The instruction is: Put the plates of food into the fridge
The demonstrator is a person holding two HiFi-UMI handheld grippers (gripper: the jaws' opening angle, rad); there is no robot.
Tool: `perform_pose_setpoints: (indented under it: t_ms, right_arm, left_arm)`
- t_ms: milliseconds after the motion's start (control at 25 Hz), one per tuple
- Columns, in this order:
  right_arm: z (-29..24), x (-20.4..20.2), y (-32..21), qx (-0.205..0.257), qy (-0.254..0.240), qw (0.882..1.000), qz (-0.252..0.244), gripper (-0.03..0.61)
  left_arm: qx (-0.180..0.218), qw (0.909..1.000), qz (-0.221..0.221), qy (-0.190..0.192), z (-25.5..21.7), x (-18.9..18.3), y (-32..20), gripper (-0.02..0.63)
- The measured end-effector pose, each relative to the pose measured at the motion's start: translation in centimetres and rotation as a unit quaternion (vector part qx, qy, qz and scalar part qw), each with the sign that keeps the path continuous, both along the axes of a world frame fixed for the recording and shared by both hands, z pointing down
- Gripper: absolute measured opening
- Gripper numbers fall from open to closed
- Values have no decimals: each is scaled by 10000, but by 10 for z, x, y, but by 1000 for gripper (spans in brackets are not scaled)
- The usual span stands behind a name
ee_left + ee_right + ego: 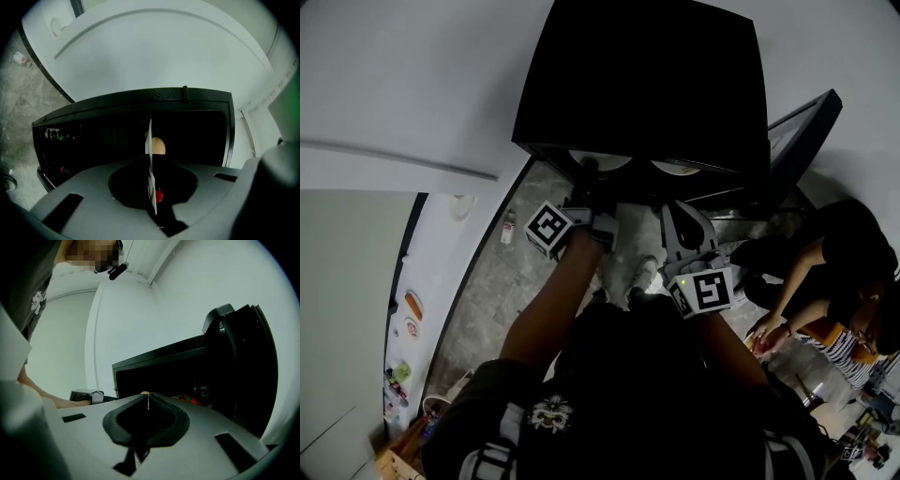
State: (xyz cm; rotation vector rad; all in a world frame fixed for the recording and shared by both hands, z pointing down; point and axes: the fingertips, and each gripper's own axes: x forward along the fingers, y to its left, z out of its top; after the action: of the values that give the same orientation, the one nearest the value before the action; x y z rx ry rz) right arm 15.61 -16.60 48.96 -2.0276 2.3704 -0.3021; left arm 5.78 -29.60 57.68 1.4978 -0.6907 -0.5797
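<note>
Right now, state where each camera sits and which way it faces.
Head view: on the head, facing steeply down at the fridge top; arms, left gripper, right gripper show.
Left gripper view: on the left gripper, facing into the fridge; its jaws clamp the left plate edge-on.
Right gripper view: on the right gripper, facing the fridge; its jaws clamp the right plate; a left forearm shows.
Shared: all three see the fridge.

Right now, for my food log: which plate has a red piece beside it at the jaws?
The plate in the left gripper: a red piece sits beside it. The plate in the right gripper shows only a thin rim.
</note>
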Motion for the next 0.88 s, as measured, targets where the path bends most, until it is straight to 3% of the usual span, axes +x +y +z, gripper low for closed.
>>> perform_pose_setpoints:
  t_ms: [320,440,560,760,880]
  right_arm:
    - [0,-5,-5,24,37,10000,5,26]
    - [-2,-8,-7,72,55,10000,-7,26]
    - [-4,-14,-8,101,43,9999,-12,26]
    - [-6,-23,-4,107,33,9999,-7,26]
    - [-13,-30,-4,183,-14,9998,23,26]
  left_arm:
    - [194,9993,97,-297,-5,-5,5,43]
    - [143,9996,66,-254,-6,-10,8,110]
    - [141,9989,101,-436,-6,-18,14,117]
    - [701,9921,237,-1009,-33,-27,28,117]
    - [1314,9803,391,-1420,-56,-29,38,117]
